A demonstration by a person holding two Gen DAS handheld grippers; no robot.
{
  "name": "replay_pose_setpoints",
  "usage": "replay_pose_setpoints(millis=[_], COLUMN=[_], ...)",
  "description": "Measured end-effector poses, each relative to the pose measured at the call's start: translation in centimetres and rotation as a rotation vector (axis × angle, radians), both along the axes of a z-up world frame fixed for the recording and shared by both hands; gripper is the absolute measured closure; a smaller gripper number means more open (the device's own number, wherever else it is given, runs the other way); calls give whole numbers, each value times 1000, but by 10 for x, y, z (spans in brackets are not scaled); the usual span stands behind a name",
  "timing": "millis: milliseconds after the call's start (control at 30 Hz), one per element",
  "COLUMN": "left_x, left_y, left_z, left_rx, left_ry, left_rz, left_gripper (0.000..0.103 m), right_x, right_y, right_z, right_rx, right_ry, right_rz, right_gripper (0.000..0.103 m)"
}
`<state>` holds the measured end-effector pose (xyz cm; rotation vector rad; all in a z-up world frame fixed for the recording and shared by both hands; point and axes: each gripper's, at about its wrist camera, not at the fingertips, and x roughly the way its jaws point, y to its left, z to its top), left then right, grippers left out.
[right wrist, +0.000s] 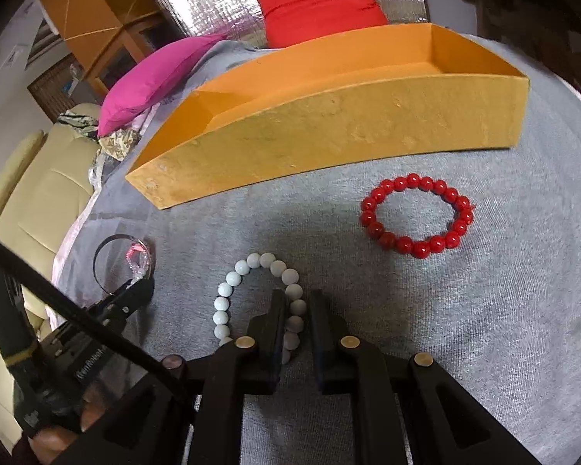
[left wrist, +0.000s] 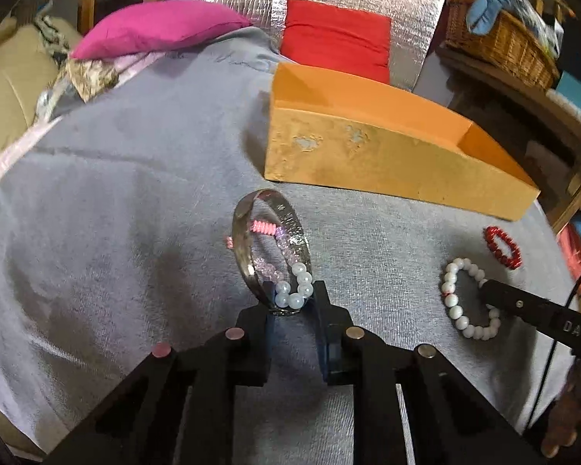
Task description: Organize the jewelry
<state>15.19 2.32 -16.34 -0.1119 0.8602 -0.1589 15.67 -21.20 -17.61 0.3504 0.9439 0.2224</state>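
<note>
Long orange cardboard box [right wrist: 329,131] sits on grey cloth [right wrist: 484,310], looks empty. Left gripper [left wrist: 292,294] pinches silver metal bangle [left wrist: 248,240] w/ pink-and-white bead bracelet [left wrist: 296,286], lifted upright. Right gripper [right wrist: 296,302] fingers straddle white bead bracelet [right wrist: 228,302], closing on one side; not clearly clamped. Red bead bracelet [right wrist: 416,215] lies apart. Risk: bead bracelet slips off bangle en route; smooth beads, thin grip.

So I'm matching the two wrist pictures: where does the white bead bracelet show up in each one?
Left wrist view: the white bead bracelet lies lower right on the grey cloth, the right gripper reaching into it.
Right wrist view: the white bead bracelet sits bottom centre, part of it between the right gripper's fingers.
Shared landmark: the orange box behind it.
</note>
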Motion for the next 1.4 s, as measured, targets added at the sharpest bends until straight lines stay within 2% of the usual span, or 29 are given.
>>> replay_pose_setpoints(millis=[233,333,467,700,767,833,1000,1100,1167,1200,1233,1400], left_x=[-7,-12,-15,-19,-21,-22,-21,-15,-10,-9,-8,-5], left_y=[23,25,28,33,35,39,46,53,57,58,61,73], left_z=[8,11,13,10,11,11,13,11,8,7,6,5], left_rx=[-77,-73,-80,-74,-71,-61,-29,-36,-39,-34,-25,3], left_ry=[-25,-43,-53,-19,-26,-30,-56,-38,-10,-2,3,21], left_rz=[-21,-40,-57,-75,-75,-68,-58,-27,-6,3,27,85], left_gripper=[85,85,85,84,78,65,65,65,54,40,37,33], right_x=[-1,1,7,12,12,12,13,14,14,14,14,14], right_y=[11,14,15,15,15,11,9,9,9,9,9,8], right_z=[8,10,-1,-2,-2,-3,-4,-4,-4,-4,-4,-4], right_rx=[28,28,23,33,35,36,41,40,39,38,37,42], right_ry=[-39,-45,9,17,19,22,27,29,30,30,30,34], right_rz=[5,5,-10,-5,-2,3,9,10,11,13,15,21], right_gripper=[90,90,89,89,89,89,89,89,89,89,89,89])
